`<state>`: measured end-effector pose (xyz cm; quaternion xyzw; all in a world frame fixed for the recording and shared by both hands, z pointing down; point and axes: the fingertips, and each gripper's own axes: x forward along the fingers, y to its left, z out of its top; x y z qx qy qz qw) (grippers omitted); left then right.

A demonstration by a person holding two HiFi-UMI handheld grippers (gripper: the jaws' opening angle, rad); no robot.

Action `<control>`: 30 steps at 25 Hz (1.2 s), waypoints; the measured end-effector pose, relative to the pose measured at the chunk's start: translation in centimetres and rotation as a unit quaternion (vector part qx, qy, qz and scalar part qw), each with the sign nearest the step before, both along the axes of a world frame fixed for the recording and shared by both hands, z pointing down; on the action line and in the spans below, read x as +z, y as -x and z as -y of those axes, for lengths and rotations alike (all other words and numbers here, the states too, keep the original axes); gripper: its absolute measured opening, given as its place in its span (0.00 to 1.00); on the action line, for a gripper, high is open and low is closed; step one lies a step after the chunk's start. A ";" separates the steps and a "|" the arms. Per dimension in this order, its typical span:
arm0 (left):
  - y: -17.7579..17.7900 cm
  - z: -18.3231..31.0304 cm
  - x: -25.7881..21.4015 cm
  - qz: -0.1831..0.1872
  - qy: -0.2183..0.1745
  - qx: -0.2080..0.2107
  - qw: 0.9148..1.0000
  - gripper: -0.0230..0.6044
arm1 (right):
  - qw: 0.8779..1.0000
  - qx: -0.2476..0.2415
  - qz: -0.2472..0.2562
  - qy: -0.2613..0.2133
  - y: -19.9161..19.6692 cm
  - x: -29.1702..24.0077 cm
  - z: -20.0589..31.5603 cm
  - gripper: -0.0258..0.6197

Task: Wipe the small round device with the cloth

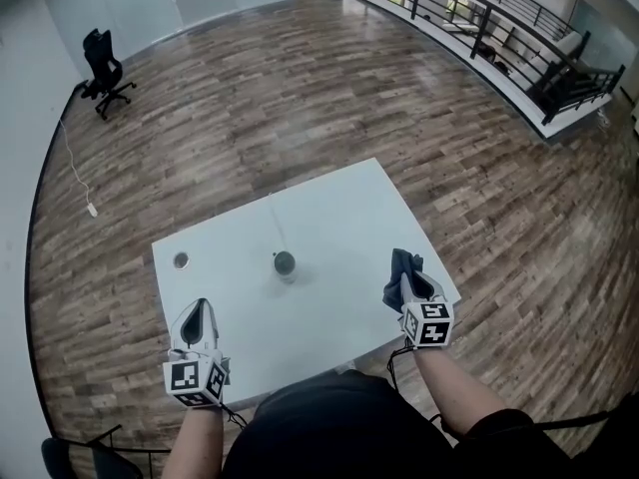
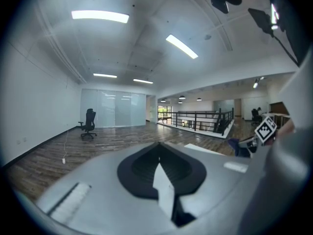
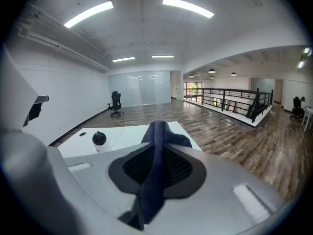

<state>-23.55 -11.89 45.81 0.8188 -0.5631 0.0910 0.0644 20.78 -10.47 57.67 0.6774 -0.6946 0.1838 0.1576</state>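
**A:** Nearest the lens, what is there?

**B:** Down at six o'clock of the head view, a dark shirt (image 1: 319,432), with a bare forearm coming out on each side of it.

**A:** Start at the left, then.

**B:** The left gripper (image 1: 200,307) sits at seven o'clock over the near left part of the white tabletop (image 1: 329,208). Its own view shows the jaws together with nothing between them.

**A:** And beyond it?

**B:** A round hole (image 1: 181,260) in the tabletop, at about twelve o'clock from that gripper and near the left edge.

**A:** Where is the task's thing?

**B:** The small round device (image 1: 285,264) stands upright near the middle of the tabletop, dark on top. It is at three o'clock from the hole, with a thin cord (image 1: 275,223) running from it toward twelve o'clock. Nothing touches it.

**A:** The right side?

**B:** The right gripper (image 1: 409,289) is at four o'clock from the device and well apart from it, by the tabletop's right edge. Its jaws are narrow, pinched on a dark blue cloth (image 1: 403,264) that bunches up past the tips and also hangs down at the back of the jaws.

**A:** Farther off?

**B:** Wooden floor (image 1: 300,98) all round. There is an office chair (image 1: 105,68) at ten o'clock and a black railing (image 1: 479,13) at one o'clock.
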 end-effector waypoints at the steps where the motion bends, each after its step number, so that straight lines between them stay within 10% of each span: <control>1: 0.2 0.0 0.1 -0.001 0.001 -0.002 1.000 0.05 | 1.000 -0.006 -0.008 -0.003 0.3 -0.3 0.0 0.13; 30: 2.9 -0.8 1.8 -0.002 0.002 -0.025 1.000 0.05 | 0.993 -0.083 -0.048 -0.065 6.4 -6.4 1.3 0.13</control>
